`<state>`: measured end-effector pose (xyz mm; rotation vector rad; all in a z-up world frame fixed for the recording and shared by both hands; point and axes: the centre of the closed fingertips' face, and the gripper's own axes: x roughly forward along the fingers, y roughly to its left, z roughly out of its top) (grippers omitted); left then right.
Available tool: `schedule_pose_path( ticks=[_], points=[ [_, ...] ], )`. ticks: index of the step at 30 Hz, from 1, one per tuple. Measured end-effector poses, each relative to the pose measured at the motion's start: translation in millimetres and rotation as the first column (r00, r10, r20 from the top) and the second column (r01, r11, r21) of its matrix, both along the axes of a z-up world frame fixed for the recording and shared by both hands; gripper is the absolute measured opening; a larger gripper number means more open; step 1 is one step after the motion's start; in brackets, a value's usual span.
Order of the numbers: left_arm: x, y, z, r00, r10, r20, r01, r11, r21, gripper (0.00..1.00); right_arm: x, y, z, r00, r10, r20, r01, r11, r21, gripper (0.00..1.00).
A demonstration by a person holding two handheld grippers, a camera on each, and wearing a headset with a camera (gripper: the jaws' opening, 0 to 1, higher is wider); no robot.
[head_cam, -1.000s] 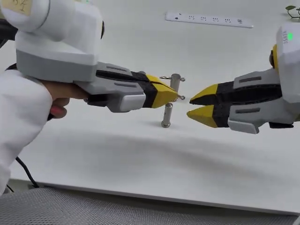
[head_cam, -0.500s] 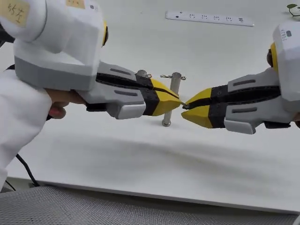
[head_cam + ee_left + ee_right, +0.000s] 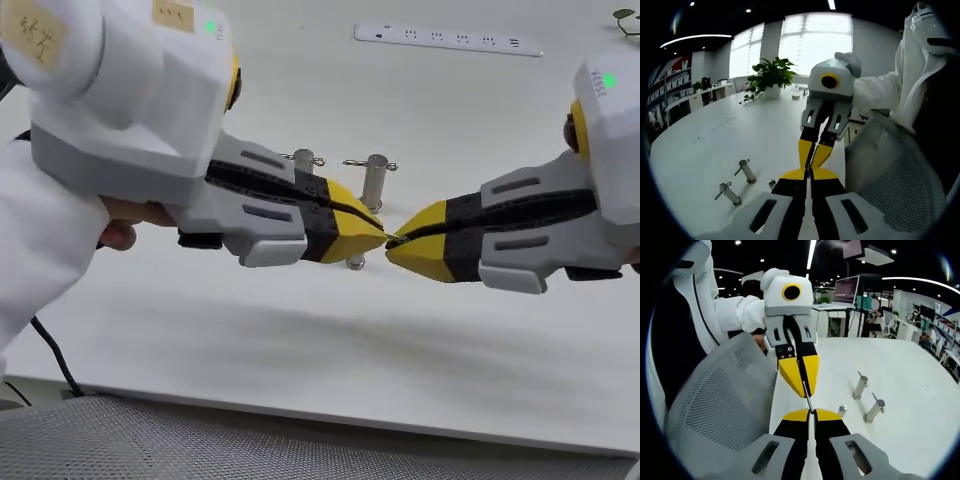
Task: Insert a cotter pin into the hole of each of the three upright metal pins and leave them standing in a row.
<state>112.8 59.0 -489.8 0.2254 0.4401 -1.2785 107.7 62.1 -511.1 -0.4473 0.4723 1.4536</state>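
1. Tip to tip: left gripper [image 3: 378, 233] and right gripper [image 3: 394, 246] both clenched on one cotter pin [image 3: 808, 396] (a thin wire bridging the jaws).
2. The bare metal pin [image 3: 355, 262] stands just beside the tips, mid worktop [image 3: 300, 340]; behind it, toward the far edge, the left fitted pin [image 3: 303, 160] and right fitted pin [image 3: 376, 180].

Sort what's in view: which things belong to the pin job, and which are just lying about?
Job: left gripper, right gripper, cotter pin pinched between them, rear left metal pin and rear right metal pin (both cottered), near metal pin (bare).
Lying about: power strip, plant, mesh chair.
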Motion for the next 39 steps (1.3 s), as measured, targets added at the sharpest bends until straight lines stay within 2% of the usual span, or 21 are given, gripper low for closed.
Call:
schedule_pose_path(
  ticks=[1,2,7,18,20,22,24,28,30,31,34,39],
  points=[
    [-1.2,-1.3,-1.0,1.0,-0.005,0.0,0.005,1.0,0.008,0.0,0.1,0.0,0.0,1.0,0.003,0.001,-0.003,1.0,-0.003,0.0],
    [-3.1,-2.0,-6.1,0.999,-0.047,0.021,0.045,0.997,0.055,0.0,-0.5,-0.5,-0.6,1.0,0.018,0.003,-0.018,1.0,-0.014,0.0],
    [-6.5,-5.1,-6.9,0.995,-0.089,0.034,0.086,0.992,0.087,0.0,-2.2,-1.7,-4.0,0.998,0.06,0.014,-0.059,0.997,-0.053,0.0],
    [-8.6,-3.5,-11.6,0.993,-0.116,0.029,0.112,0.988,0.106,0.0,-6.1,0.3,-3.3,0.993,0.107,0.042,-0.103,0.991,-0.087,0.0],
    [-6.1,-3.2,-12.1,0.994,-0.108,0.035,0.104,0.989,0.109,0.0,-4.6,1.1,-2.7,0.993,0.105,0.051,-0.1,0.991,-0.09,0.0],
    [-3.1,-3.6,-11.7,0.996,-0.087,0.023,0.085,0.991,0.1,0.0,-2.3,2.1,-2.0,0.993,0.103,0.058,-0.097,0.991,-0.095,0.0],
    [1.0,-3.4,-10.1,0.995,-0.085,0.048,0.08,0.993,0.089,0.0,3.2,0.4,-1.8,0.993,0.098,0.07,-0.091,0.991,-0.095,0.0],
    [11.0,-0.7,-8.9,0.997,-0.049,0.065,0.044,0.996,0.078,0.01,17.3,-6.6,-2.6,0.993,0.077,0.086,-0.068,0.992,-0.106,0.0],
    [26.3,5.0,-10.1,0.998,0.023,0.066,-0.027,0.998,0.055,0.04,27.4,-12.7,-5.4,0.994,0.053,0.091,-0.042,0.992,-0.12,0.0],
    [29.4,6.6,-11.0,0.997,0.036,0.074,-0.04,0.998,0.055,0.06,33.4,-16.7,-9.0,0.995,0.035,0.088,-0.023,0.991,-0.132,0.0],
    [41.3,13.7,-21.6,0.994,0.068,0.08,-0.074,0.994,0.079,0.15,40.6,-22.2,-13.4,0.997,0.016,0.078,-0.004,0.989,-0.149,0.0],
    [47.3,14.2,-35.7,0.994,0.085,0.065,-0.092,0.989,0.114,0.16,43.3,-24.3,-25.4,0.997,0.003,0.075,0.011,0.984,-0.18,0.0]
  ],
)
